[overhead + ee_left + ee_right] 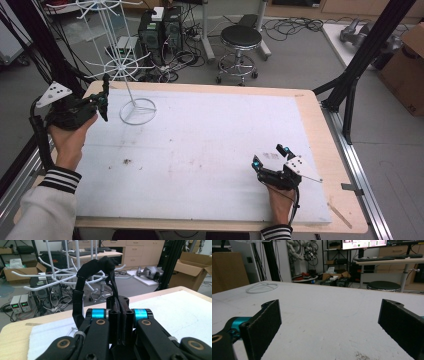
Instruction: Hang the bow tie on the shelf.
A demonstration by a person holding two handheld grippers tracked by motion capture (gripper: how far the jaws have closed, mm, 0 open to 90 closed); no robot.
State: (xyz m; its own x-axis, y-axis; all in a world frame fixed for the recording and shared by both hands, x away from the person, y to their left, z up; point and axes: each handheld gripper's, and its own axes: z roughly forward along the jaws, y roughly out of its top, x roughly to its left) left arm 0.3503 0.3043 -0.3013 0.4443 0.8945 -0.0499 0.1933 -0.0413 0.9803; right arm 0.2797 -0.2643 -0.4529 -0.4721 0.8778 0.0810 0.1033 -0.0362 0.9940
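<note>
While shut on black strap (93, 266) | left hand-held gripper (119, 322) | no legible writing

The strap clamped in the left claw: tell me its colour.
Black; the looped fabric strap shows best in the left gripper view, against the white wire rack.

White wire rack (131, 65), black strap (95, 267), white table mat (210, 150), black-and-white striped cuff (60, 179), black stool (241, 36)
</note>
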